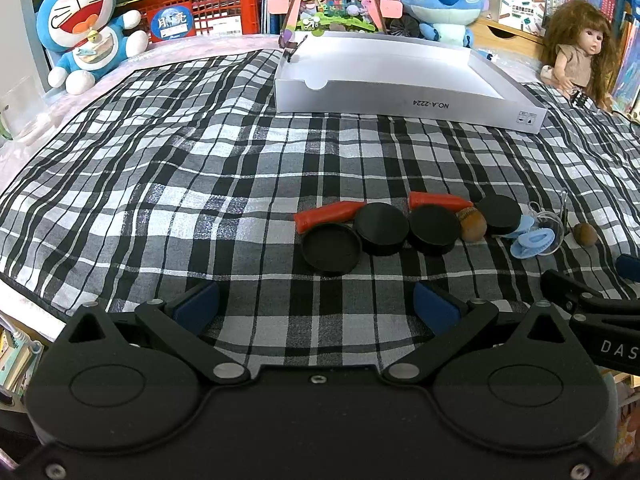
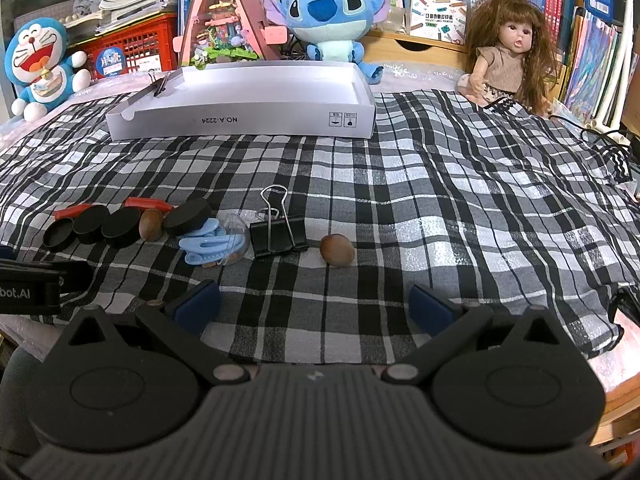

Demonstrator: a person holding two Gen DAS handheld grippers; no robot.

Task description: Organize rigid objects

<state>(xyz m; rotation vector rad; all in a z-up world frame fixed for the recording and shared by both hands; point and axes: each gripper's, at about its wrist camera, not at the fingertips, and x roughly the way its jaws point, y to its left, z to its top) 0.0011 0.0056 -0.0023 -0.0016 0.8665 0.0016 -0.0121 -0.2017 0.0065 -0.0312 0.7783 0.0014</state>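
Plaid cloth point(image 2: 400, 184) covering bed-like surface, bookshelves and plush toys crowding behind. White tray point(image 2: 240, 120) sitting at far edge, looking empty, one small clip on its rim. Nothing sorted yet, judging by layout. Black discs point(image 1: 380, 228), red pieces point(image 1: 324, 214), nuts point(image 2: 337, 250), blue clips point(image 2: 212, 246), binder clip point(image 2: 278, 236) all lying in row on cloth, near grippers. Left gripper point(image 1: 316, 308) hovering spread, holding nothing. Right gripper point(image 2: 316, 306) likewise spread, empty.
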